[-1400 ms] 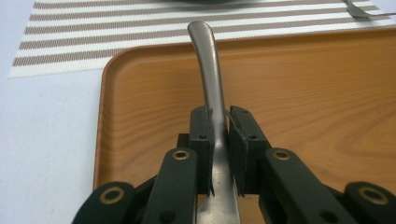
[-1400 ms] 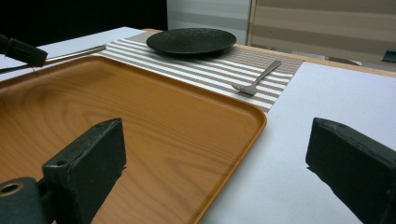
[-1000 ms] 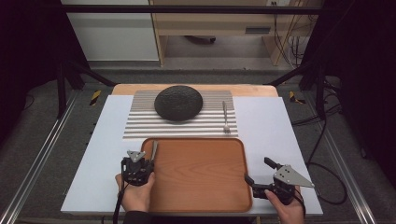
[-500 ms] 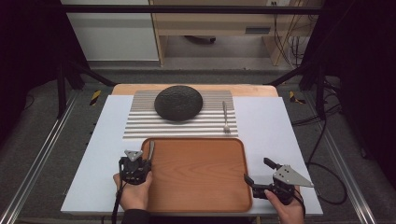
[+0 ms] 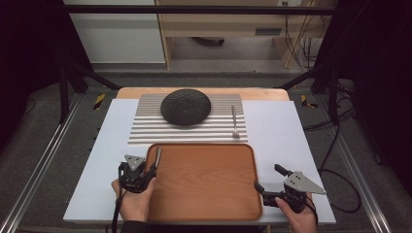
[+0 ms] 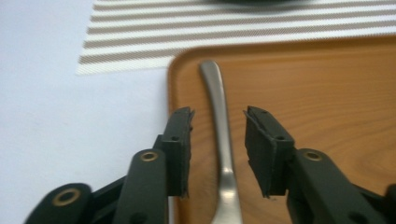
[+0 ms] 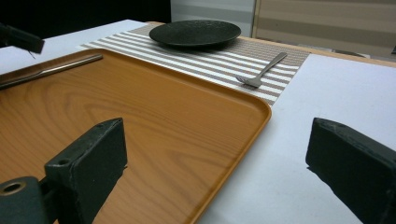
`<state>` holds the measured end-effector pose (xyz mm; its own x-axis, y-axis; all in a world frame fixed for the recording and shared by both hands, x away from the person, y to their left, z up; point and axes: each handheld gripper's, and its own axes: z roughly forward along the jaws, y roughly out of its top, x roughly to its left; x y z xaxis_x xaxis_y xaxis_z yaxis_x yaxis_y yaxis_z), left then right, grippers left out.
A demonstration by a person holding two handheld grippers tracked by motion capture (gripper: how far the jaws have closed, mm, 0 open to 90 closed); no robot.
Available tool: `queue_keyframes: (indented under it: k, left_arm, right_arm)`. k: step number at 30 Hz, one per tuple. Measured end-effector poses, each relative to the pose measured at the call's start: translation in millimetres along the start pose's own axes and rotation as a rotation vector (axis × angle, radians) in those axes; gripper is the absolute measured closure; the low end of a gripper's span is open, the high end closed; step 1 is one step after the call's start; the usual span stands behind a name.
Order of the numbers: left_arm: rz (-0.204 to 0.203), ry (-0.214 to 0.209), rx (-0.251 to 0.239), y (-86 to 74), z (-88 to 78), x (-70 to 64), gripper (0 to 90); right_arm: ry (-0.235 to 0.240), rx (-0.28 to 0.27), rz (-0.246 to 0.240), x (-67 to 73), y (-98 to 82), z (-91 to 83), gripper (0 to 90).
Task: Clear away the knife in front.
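A silver utensil (image 5: 157, 154) lies along the left edge of the wooden tray (image 5: 204, 179), and its head is hidden under my left gripper. My left gripper (image 5: 153, 167) has just been opening. In the left gripper view the utensil's handle (image 6: 215, 93) runs between the jaws of the left gripper (image 6: 218, 114), and neither pad touches it. My right gripper (image 5: 269, 178) stands wide open at the tray's front right corner. In the right gripper view the right gripper (image 7: 219, 140) straddles the rim of the tray (image 7: 140, 116) with nothing held.
A black plate (image 5: 185, 107) sits on a striped placemat (image 5: 145, 131) behind the tray, and a fork (image 5: 234, 121) lies on the mat's right side. White table covering surrounds the tray. Metal rails run along both table sides.
The left gripper's jaws have spread apart off the utensil's handle, which now rests on the tray. The left hand shifted slightly. The right gripper has stayed put.
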<state>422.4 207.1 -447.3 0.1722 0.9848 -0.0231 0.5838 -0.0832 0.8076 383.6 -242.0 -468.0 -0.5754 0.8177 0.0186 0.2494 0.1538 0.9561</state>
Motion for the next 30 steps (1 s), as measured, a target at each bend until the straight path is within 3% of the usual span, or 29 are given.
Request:
queue_keyframes:
  k: [3,5,9,14,17,21,23,25,27,28,30]
  left_arm:
    - [0.057,-0.002,0.002,2.3,0.9,7.6,59.5]
    - [0.050,-0.019,-0.009,3.0,2.2,15.3,58.3]
    - [0.053,-0.036,-0.054,7.9,4.6,28.2,51.7]
    - [0.115,-0.073,-0.123,15.5,9.9,39.9,44.1]
    - [0.130,-0.102,-0.148,19.9,14.1,49.0,41.6]
    - [0.119,-0.156,-0.186,21.0,19.4,60.4,40.5]
    - [0.087,-0.194,-0.237,15.1,22.2,65.0,37.5]
    - [0.064,-0.228,-0.248,13.2,24.2,69.7,31.1]
    - [0.074,-0.219,-0.286,14.5,19.7,73.9,27.6]
    - [0.058,-0.216,-0.318,13.5,16.1,77.3,26.4]
    - [0.045,-0.210,-0.338,11.3,11.9,81.4,24.6]
  right_arm:
    - [0.005,0.006,0.015,-1.4,-1.3,1.3,5.4]
    - [0.006,0.017,0.035,-3.1,-3.5,3.1,5.4]
    - [-0.022,0.023,0.021,-5.5,-4.0,3.1,5.6]
    - [-0.078,0.046,0.001,-8.7,-6.2,2.5,5.7]
    - [-0.135,0.040,0.024,-12.6,-6.7,-1.2,5.9]
    - [-0.201,0.018,0.057,-17.9,-5.3,-5.2,6.5]
    - [-0.223,0.019,0.058,-18.3,-5.2,-6.8,6.5]
    - [-0.251,0.020,0.073,-17.4,-6.2,-7.3,6.5]
    - [-0.275,0.017,0.090,-17.3,-5.4,-7.1,6.5]
    - [-0.287,0.013,0.090,-17.3,-4.6,-7.4,6.6]
    - [-0.304,0.007,0.102,-17.5,-3.5,-7.9,6.6]
